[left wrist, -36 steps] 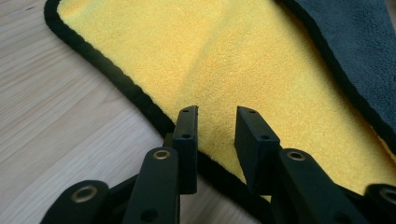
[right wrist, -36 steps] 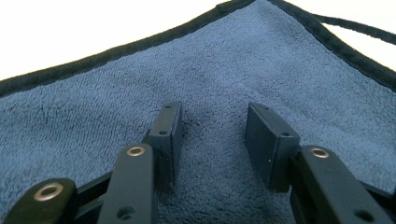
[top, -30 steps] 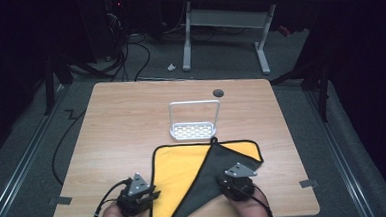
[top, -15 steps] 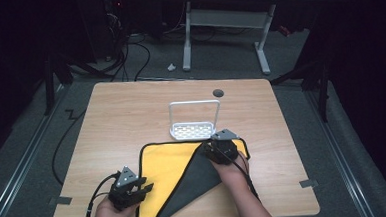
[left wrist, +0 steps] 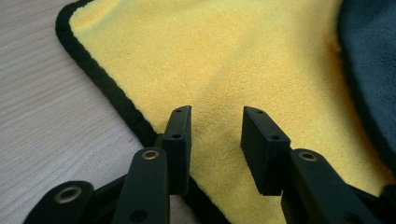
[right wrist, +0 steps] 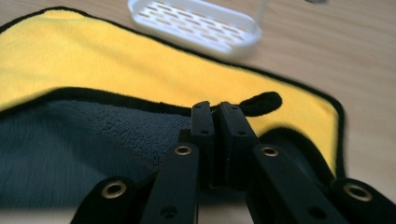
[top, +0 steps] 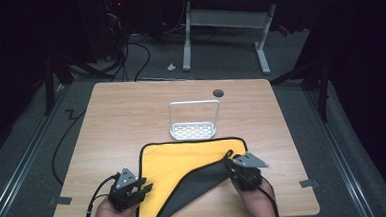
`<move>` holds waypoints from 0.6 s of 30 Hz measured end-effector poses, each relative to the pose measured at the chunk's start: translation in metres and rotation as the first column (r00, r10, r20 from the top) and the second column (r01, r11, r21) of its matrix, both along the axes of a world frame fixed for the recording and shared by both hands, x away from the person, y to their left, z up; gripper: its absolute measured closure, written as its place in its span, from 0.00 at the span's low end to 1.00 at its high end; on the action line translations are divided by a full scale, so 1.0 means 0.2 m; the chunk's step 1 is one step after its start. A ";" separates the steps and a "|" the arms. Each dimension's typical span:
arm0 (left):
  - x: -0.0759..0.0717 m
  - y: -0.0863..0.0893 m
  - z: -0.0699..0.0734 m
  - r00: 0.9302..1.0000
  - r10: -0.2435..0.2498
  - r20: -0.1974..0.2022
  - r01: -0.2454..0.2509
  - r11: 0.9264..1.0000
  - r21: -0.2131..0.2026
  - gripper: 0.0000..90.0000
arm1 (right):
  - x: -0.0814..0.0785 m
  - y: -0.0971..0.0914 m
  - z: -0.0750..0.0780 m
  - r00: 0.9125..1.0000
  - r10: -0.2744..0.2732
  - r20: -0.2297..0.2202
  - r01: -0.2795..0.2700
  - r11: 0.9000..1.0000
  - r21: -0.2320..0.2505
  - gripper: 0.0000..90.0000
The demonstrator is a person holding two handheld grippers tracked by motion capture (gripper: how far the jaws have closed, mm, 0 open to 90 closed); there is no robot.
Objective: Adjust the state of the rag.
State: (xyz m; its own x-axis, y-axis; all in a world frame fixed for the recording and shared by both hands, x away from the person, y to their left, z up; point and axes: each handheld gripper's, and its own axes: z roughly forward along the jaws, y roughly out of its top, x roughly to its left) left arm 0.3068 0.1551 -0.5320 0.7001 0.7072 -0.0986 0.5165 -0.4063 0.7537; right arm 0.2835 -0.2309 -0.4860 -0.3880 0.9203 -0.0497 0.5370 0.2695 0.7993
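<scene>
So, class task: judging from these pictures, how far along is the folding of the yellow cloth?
Done: the cloth lies flat before the white rack, one corner already turned over, grey underside up. In hand: the right tool is shut on that folded corner; the left tool is open over the cloth's left edge, gripping nothing. Left: probably completing the fold, since most of the yellow face is uncovered.

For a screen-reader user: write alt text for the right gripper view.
The right gripper is shut on the black-trimmed corner of a yellow cloth, folding it over so its dark grey underside faces up. Beyond the cloth, a white perforated tray sits on the wooden table.
</scene>
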 end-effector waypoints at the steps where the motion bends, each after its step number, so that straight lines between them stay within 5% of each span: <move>1: 0.00 0.00 0.00 1.000 0.002 0.004 -0.002 1.000 0.002 0.71 | -0.04 -0.04 0.00 1.000 -0.011 0.000 0.011 1.000 0.006 0.94; 6: 0.00 0.00 0.00 1.000 0.012 0.003 -0.012 1.000 -0.004 0.71 | -0.32 -0.27 -0.06 0.995 -0.099 -0.029 0.099 0.995 0.028 0.89; 10: -0.01 -0.01 0.00 1.000 0.018 0.003 -0.018 1.000 -0.002 0.71 | -0.42 -0.37 -0.06 0.987 -0.159 -0.016 0.160 0.987 0.028 0.83; 15: -0.01 -0.01 0.00 1.000 0.023 0.007 -0.023 1.000 0.002 0.71 | -0.37 -0.36 -0.03 0.988 -0.152 0.000 0.152 0.988 0.028 0.81; 18: -0.01 -0.01 0.00 1.000 0.018 0.010 -0.018 1.000 0.006 0.71 | -0.23 -0.29 -0.07 0.991 -0.133 -0.031 0.132 0.991 -0.008 0.81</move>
State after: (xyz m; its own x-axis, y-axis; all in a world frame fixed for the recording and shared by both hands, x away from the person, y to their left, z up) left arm 0.3048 0.1533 -0.5323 0.6884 0.7201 -0.0874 0.5160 -0.4014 0.7567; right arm 0.2379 -0.2891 -0.4996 -0.2642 0.9634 -0.0456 0.5928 0.1994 0.7803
